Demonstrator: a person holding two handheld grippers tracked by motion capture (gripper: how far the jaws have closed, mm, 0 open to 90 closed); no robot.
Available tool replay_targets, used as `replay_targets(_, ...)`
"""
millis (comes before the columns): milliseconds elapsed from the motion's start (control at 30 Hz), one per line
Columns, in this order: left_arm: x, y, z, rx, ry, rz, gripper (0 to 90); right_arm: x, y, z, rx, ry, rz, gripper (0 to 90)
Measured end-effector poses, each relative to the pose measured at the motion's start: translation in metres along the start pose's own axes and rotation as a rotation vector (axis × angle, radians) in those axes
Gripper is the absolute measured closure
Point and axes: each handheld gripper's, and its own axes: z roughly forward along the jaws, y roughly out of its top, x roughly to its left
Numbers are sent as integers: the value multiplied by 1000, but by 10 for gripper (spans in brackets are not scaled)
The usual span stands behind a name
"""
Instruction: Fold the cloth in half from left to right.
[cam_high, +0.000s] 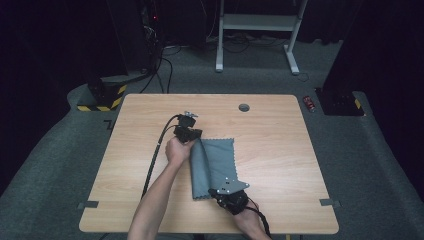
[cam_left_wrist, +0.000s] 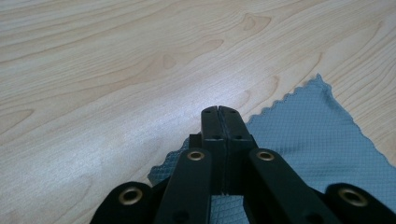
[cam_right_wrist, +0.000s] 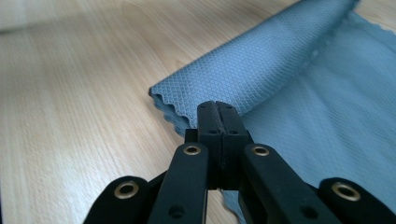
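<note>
Light wood-grain table (cam_high: 280, 150) with rounded corners and a round grommet hole (cam_high: 244, 107) near its far edge; grey tape tabs at the near left and right edges. Grey carpet all round, the room beyond it dark. A white desk frame (cam_high: 257, 25) stands past the far edge, a yellow-and-black striped block (cam_high: 102, 97) off the far left corner, and a small red object (cam_high: 309, 103) lies on the floor off the far right corner. Grey cloth (cam_high: 215, 165) with a scalloped edge lies on the table between the two grippers, partly folded: its left portion is lifted into a long fold lying over the flat remainder. Long axis of the fold runs from the left gripper (cam_high: 189, 131) at its far end to the right gripper (cam_high: 226, 192) at its near end. Left gripper view: jaws pressed together, cloth (cam_left_wrist: 303, 140) under and just to the right of the tips; whether fabric is pinched cannot be told. Right gripper view: jaws together at the near corner of the fold (cam_right_wrist: 252, 74), tips against the doubled wavy edge, the flat layer spreading to the right; a pinch cannot be confirmed.
</note>
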Motion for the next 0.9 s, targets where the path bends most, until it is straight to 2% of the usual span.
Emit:
replay_targets(100, -3, 3, 1, -5, -8, -1, 898, -3, -3, -3, 2, -10, 7, 900)
replay_targets(167, -10, 7, 3, -3, -12, 24, 899, -6, -5, -8, 3, -20, 10, 900)
replay_targets(233, -12, 8, 3, -4, -16, 28, 899, -6, -5, -9, 2, -22, 12, 900)
replay_targets(333, -19, 12, 7, -14, -43, 26, 899, -6, -9, -13, 4, -25, 16, 900)
replay_targets(500, -26, 15, 12, -9, -49, 36, 898, -9, -15, -18, 3, -35, 34, 900)
replay_targets(600, -31, 18, 15, -1, -41, 60, 898, -11, -20, -23, 1, -47, 50, 900)
replay_targets(767, -43, 25, 18, -6, -57, 85, 897, -13, -25, -30, -3, -61, 65, 900)
replay_targets(900, -48, 28, 20, -12, -64, 87, 897, -15, -26, -37, -15, -71, 72, 900)
